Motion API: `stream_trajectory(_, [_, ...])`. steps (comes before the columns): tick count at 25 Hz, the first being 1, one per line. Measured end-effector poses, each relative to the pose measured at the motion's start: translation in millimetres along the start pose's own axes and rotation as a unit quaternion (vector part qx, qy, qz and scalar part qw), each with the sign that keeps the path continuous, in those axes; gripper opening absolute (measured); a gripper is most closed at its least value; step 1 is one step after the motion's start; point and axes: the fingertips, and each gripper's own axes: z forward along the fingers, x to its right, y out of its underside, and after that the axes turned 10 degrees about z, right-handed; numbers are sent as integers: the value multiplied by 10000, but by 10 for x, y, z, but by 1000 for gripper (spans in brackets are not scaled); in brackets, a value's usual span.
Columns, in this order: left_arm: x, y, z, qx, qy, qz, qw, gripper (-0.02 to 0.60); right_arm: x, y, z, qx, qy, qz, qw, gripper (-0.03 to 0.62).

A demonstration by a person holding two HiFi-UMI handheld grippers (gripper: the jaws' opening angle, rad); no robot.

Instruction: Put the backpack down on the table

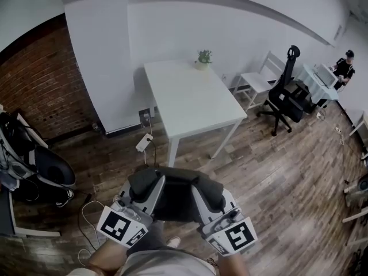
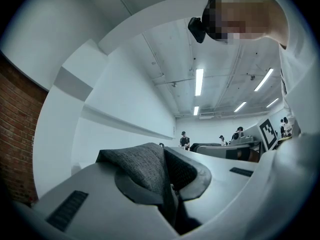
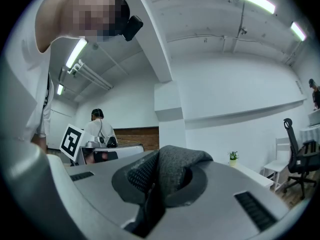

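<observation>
In the head view a dark backpack (image 1: 177, 199) hangs in front of me above the wooden floor, between both grippers. My left gripper (image 1: 145, 184) is shut on its left grey shoulder strap (image 2: 144, 170), which bunches over the jaws in the left gripper view. My right gripper (image 1: 211, 192) is shut on the other strap (image 3: 174, 170) in the same way. The white table (image 1: 190, 102) stands ahead of the backpack, against the white wall. A small potted plant (image 1: 203, 57) sits at the table's far edge.
A black office chair (image 1: 284, 96) and a white chair (image 1: 257, 80) stand right of the table. A person (image 1: 345, 68) sits at a desk far right. A power strip (image 1: 144, 142) and cables lie on the floor. Dark equipment (image 1: 34, 165) stands by the brick wall at left.
</observation>
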Motion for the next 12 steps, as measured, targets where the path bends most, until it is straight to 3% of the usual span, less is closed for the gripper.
stream_trajectory(12, [-780,150,1060,-99,444,-140,9989,48,861,-179,862,28,246,-68,9997,52])
